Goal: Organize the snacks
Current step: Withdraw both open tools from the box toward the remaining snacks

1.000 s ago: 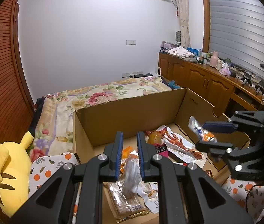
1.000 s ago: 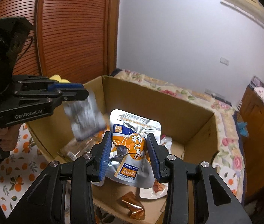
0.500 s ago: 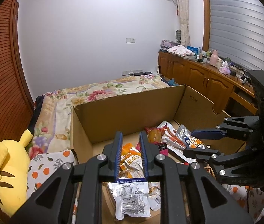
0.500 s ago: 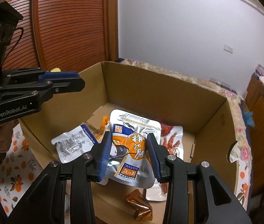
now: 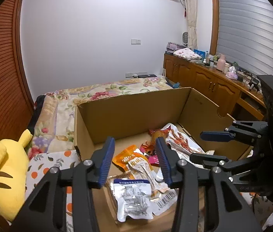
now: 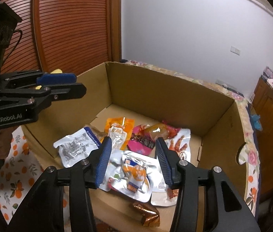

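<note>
Left gripper (image 5: 135, 159): jaws part-way open, just been opening, nothing between the pads; it hangs over the near left end of the cardboard box (image 5: 128, 114). Below it the silver grey-print pouch (image 5: 133, 199) lies flat on the box floor, released, long axis running from the near wall toward the far wall, blue-banded end pointing away.

Right gripper (image 6: 131, 159): jaws also just been opening, now spread clear of the silver orange-print pouch (image 6: 132, 176). That pouch lies loose on the other packets near the box's front edge, long axis slanting left-far to right-near. Orange packet (image 6: 120, 129) and chicken-feet packet (image 6: 179, 145) lie behind it.
</note>
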Action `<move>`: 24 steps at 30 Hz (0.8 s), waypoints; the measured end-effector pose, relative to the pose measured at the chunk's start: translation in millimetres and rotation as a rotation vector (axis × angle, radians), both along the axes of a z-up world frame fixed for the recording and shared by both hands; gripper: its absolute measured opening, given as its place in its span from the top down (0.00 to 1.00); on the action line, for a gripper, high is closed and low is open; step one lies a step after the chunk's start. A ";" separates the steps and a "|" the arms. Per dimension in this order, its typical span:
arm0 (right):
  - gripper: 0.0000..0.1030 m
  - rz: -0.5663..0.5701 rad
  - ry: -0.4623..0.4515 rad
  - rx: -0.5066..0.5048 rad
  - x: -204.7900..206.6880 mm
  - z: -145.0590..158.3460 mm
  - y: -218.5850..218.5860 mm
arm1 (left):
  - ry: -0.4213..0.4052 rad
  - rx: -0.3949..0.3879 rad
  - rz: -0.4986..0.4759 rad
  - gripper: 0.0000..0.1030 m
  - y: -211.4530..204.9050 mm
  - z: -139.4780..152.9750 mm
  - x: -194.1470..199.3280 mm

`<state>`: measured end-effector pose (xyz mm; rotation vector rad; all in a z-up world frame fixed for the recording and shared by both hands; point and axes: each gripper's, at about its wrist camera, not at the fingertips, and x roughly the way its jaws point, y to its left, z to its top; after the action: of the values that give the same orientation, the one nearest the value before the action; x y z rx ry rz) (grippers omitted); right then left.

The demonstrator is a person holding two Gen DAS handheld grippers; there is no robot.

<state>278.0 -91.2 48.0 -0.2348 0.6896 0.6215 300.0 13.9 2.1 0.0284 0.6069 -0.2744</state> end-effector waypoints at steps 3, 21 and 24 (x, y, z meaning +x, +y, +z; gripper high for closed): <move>0.53 -0.010 -0.013 0.010 -11.5 7.8 -7.0 | 0.006 -0.009 -0.009 0.50 0.3 1.6 -9.9; 0.49 -0.057 -0.035 0.037 -119.4 26.2 -45.1 | -0.007 -0.001 -0.060 0.23 -19.6 -4.6 -102.2; 0.49 -0.051 -0.010 0.027 -134.2 14.4 -46.0 | 0.011 0.001 -0.068 0.23 -23.2 -13.0 -111.5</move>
<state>143.8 -137.2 62.4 -0.1947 0.6752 0.5806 188.5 -9.3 -10.8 0.0491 0.6174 -0.3407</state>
